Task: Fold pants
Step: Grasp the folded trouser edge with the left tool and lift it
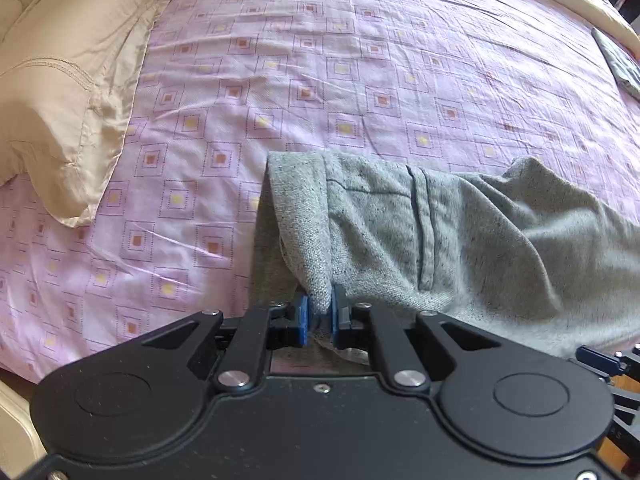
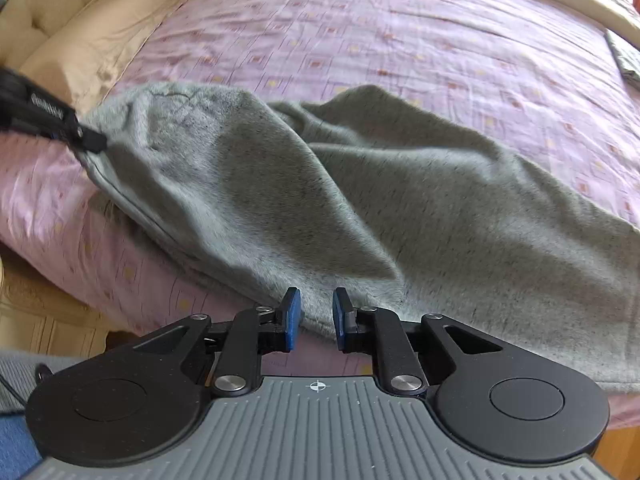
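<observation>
From the left wrist view, the left gripper [image 1: 320,314] has its jaws drawn narrow and clamped on a pinch of the grey pants [image 1: 440,240], apparently at the waistband corner; the cloth rises ahead of the jaws and spreads off to their right over the pink patterned bedsheet [image 1: 280,80], with a cream pillow [image 1: 60,100] well off to their left. This looks like the early gathering step of the fold: one corner is secured, the other not yet. The tool sits low and points roughly level across the bed. From the right wrist view, the right gripper [image 2: 316,320] has its jaws parted a moderate way with nothing between them; the near edge of the pants lies just ahead of and between the blue pads [image 2: 292,320], whether touching I cannot tell. The left gripper shows far to the left, holding its corner. The next move likely calls for advancing onto that edge and closing, level with the left grip.
</observation>
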